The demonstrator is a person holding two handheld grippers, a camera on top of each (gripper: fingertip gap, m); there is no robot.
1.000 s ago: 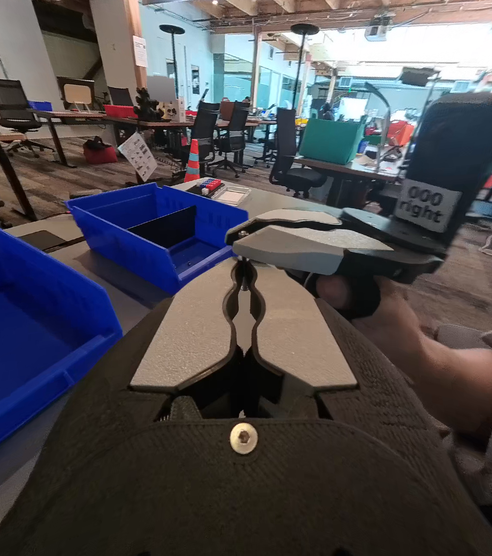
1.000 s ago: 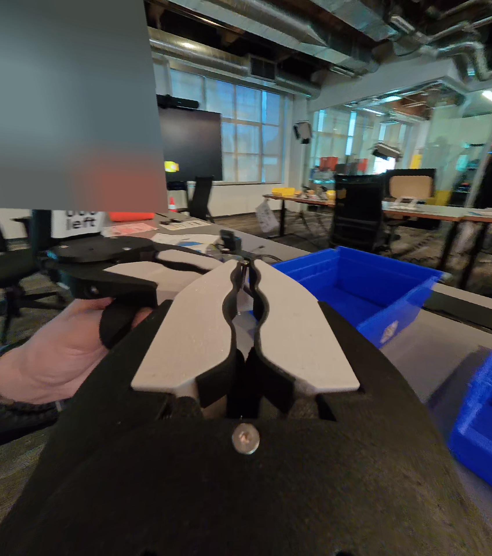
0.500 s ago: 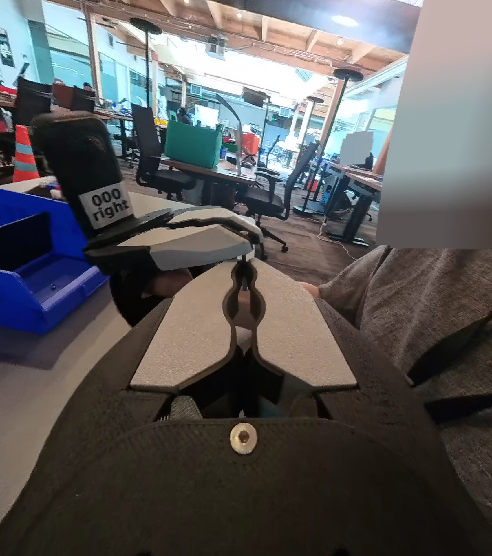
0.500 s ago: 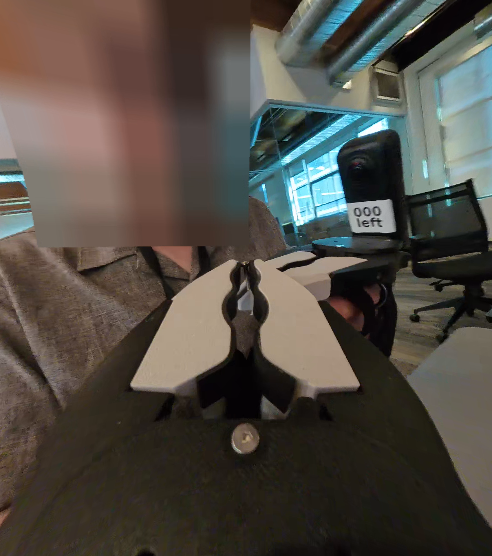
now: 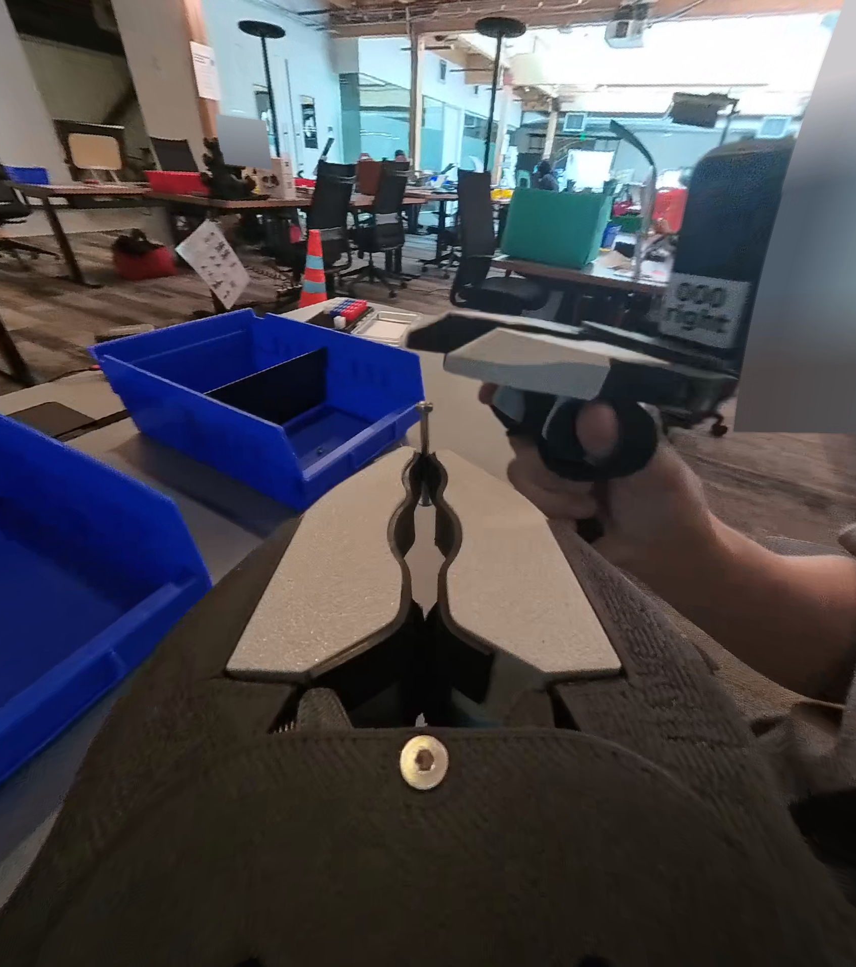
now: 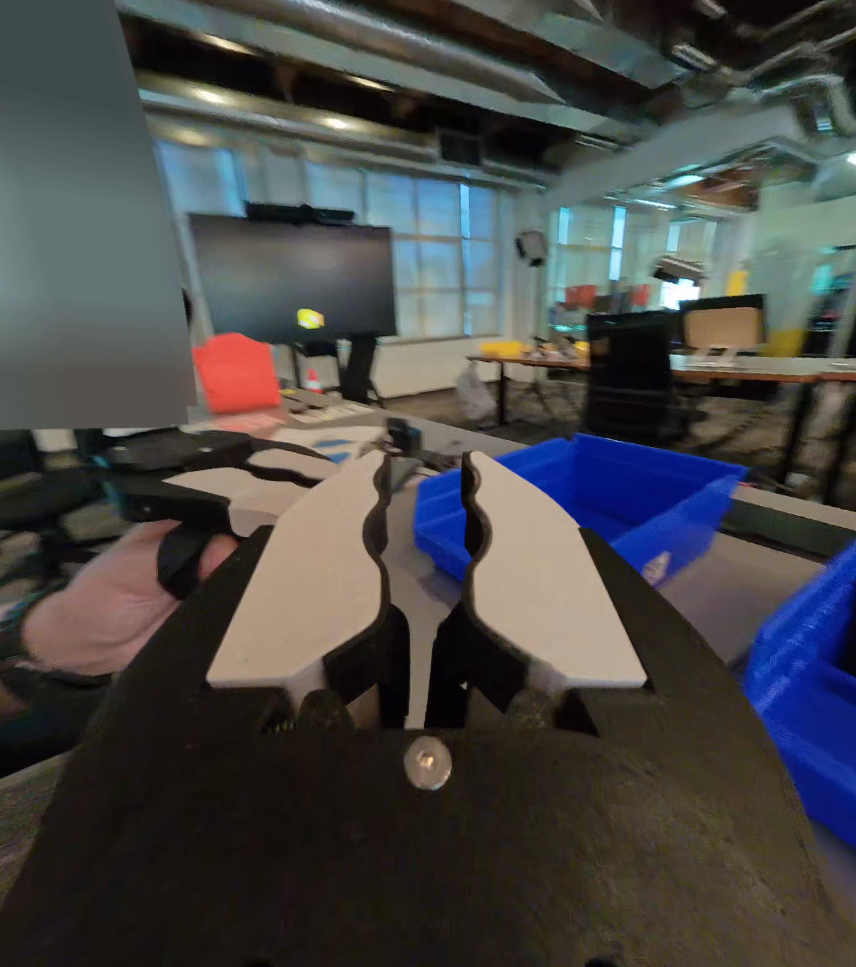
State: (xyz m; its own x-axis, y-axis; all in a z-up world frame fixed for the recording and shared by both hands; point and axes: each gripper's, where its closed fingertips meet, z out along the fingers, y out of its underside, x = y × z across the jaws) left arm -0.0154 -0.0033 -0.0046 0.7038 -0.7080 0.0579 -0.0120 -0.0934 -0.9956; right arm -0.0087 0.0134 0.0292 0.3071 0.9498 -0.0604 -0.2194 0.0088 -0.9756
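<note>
In the left wrist view my left gripper (image 5: 424, 459) is shut on a small metal screw (image 5: 424, 424), which stands up out of the fingertips over the grey table (image 5: 195, 471). My right gripper (image 5: 431, 340), held by a hand (image 5: 624, 502), hovers just right of and above the screw without touching it. In the right wrist view the right gripper (image 6: 425, 463) is open and empty. The left gripper (image 6: 237, 481) shows to its left, with its tips hidden behind a right finger (image 6: 321, 565).
Two blue bins stand on the table: a near one (image 5: 22, 549) and a farther one (image 5: 258, 387) with a black divider. They also show in the right wrist view (image 6: 598, 492) (image 6: 834, 628). A tray of red and blue pieces (image 5: 347, 314) lies behind. Desks and chairs stand beyond. The grippers are tip to tip, or close to it.
Both grippers were shut tip to tip on the screw and swung toward the person and back. The right gripper has now opened and drawn away; the left keeps the screw.
</note>
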